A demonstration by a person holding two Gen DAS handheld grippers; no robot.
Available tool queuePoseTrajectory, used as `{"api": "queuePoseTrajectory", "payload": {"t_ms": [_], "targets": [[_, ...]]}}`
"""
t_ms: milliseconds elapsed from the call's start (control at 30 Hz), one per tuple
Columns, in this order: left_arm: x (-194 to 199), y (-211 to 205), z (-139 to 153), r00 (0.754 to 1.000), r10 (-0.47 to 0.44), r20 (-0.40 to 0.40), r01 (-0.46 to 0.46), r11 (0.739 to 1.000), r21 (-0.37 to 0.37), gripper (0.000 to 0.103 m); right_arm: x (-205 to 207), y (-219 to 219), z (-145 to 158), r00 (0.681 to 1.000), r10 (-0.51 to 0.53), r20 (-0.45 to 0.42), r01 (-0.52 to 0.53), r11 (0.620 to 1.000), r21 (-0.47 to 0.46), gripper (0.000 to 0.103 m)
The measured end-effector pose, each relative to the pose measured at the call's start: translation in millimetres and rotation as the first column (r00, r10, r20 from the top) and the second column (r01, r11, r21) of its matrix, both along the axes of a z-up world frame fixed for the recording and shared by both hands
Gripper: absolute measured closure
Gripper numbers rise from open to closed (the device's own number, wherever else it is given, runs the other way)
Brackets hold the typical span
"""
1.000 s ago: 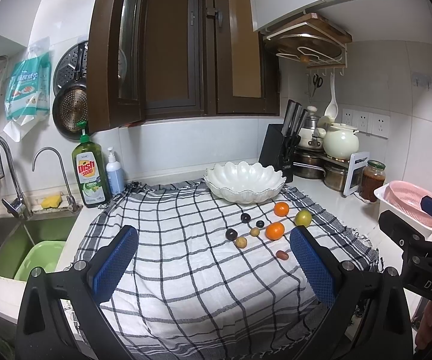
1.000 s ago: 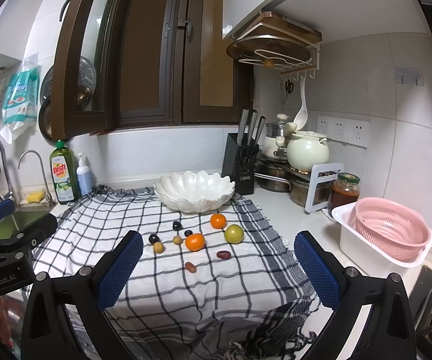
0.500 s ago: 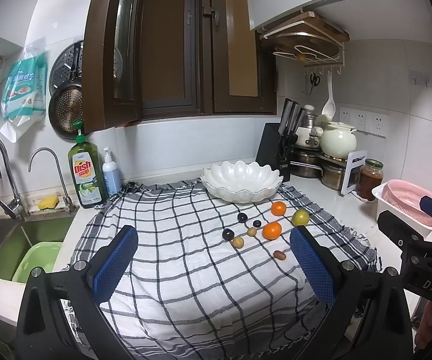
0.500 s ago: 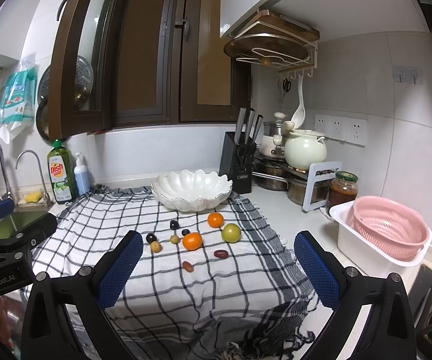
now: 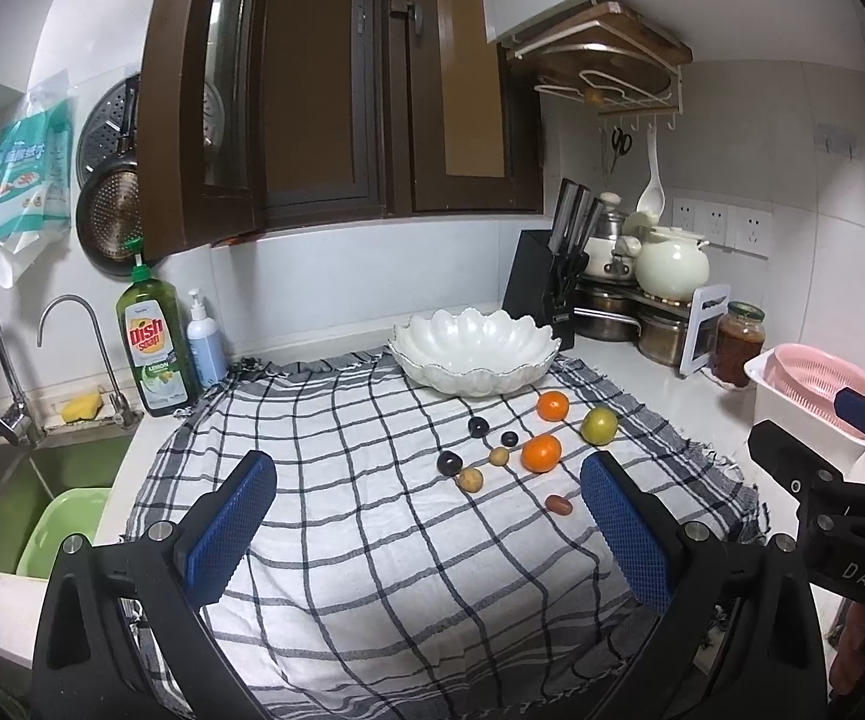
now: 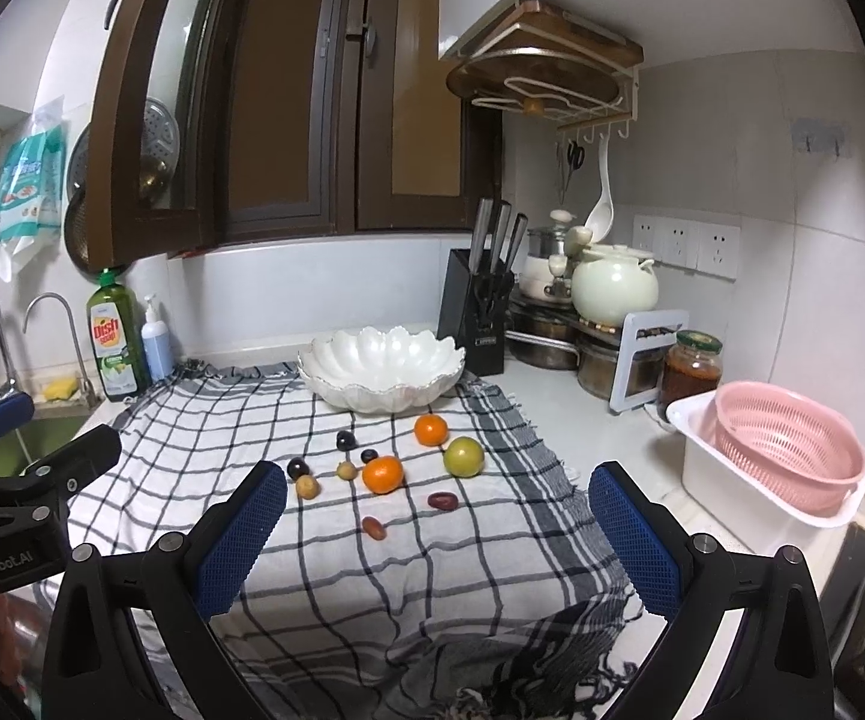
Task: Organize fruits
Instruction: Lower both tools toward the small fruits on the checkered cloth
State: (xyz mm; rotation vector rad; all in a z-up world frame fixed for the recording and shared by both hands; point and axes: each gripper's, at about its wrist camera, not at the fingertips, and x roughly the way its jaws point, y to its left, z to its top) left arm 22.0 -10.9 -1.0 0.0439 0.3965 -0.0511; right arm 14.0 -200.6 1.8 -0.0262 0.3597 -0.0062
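Observation:
Small fruits lie on a checked cloth [image 5: 324, 504] in front of an empty white scalloped bowl [image 5: 473, 350], which also shows in the right wrist view [image 6: 381, 365]. Among them are two oranges [image 6: 383, 474] [image 6: 431, 429], a green fruit [image 6: 463, 455], dark plums [image 6: 297, 468], small tan fruits [image 6: 307, 486] and two red dates [image 6: 442, 500]. My left gripper [image 5: 426, 531] is open and empty above the cloth's near part. My right gripper [image 6: 437, 540] is open and empty, short of the fruits.
A sink [image 5: 18, 480] with a green basin [image 5: 60, 531] and dish soap [image 5: 153, 354] lies left. A knife block [image 6: 480, 324], pots, a jar [image 6: 691, 369] and a pink colander [image 6: 786, 444] in a white tub stand right. An open cabinet door [image 5: 192, 108] hangs overhead.
Both grippers have drifted slightly back and up; the fruits and bowl sit a little lower and farther in view. Nothing was grasped or moved.

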Motion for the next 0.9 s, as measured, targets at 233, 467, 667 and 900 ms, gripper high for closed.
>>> {"api": "queuePoseTrajectory", "payload": {"t_ms": [233,467,667,900], "targets": [[25.6,4.9,-4.3,0.999,-0.036,-0.012,0.036,0.999,0.018,0.000,23.4,8.7,-9.9,0.999,-0.010,-0.032,0.010,1.000,-0.002,0.001],[64.8,11.9,-15.3,0.993,-0.094,-0.067,0.096,0.995,0.033,0.006,54.2,21.1,-21.4,0.997,-0.028,-0.073,0.028,1.000,0.002,0.001],[100.5,15.9,-28.7,0.982,-0.148,-0.118,0.155,0.987,0.049,0.014,85.4,32.5,-35.8,0.991,-0.029,-0.129,0.030,1.000,0.007,0.010],[139.8,13.6,-49.2,0.956,-0.221,-0.191,0.237,0.969,0.065,0.023,119.0,40.5,-58.1,0.978,-0.041,-0.207,0.045,0.999,0.016,0.023]]}}
